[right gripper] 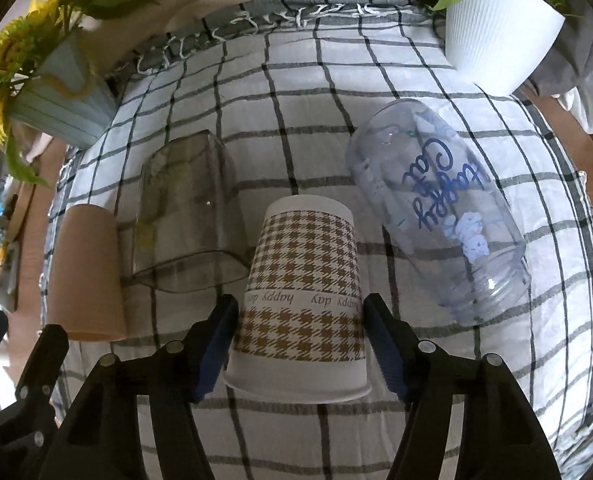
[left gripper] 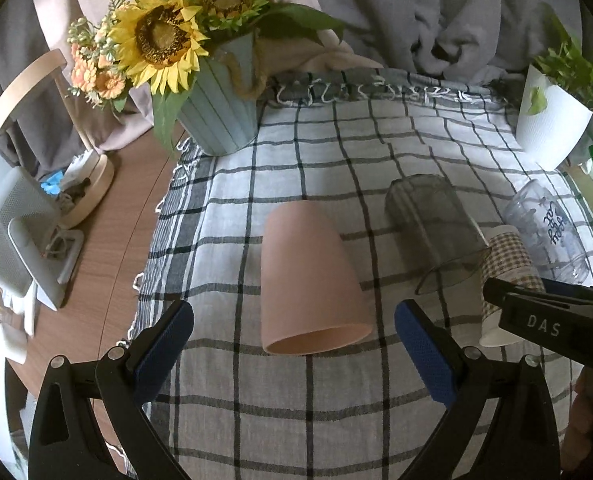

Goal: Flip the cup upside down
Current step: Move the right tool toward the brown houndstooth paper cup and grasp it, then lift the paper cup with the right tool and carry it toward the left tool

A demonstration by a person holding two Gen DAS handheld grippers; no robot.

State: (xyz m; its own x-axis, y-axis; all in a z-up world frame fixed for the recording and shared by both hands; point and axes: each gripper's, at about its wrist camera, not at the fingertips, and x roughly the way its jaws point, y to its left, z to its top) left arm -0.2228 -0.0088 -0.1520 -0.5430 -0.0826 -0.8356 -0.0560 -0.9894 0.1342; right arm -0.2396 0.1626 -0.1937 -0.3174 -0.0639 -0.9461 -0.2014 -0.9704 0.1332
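Four cups stand inverted: right gripper [right gripper: 300,338] brackets the houndstooth cup [right gripper: 302,280]; left gripper [left gripper: 294,334] spread wide.

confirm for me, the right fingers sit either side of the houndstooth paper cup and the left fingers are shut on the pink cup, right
Not quite. The left gripper is open, with the pink cup lying untouched ahead of it, as the left wrist view shows. The right gripper does bracket the houndstooth paper cup.

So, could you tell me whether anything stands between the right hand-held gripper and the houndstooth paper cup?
Nothing visible does. The right hand-held gripper already straddles the houndstooth paper cup, one finger at each side. The smoky cup and the clear tumbler lie beside it, outside the fingers.
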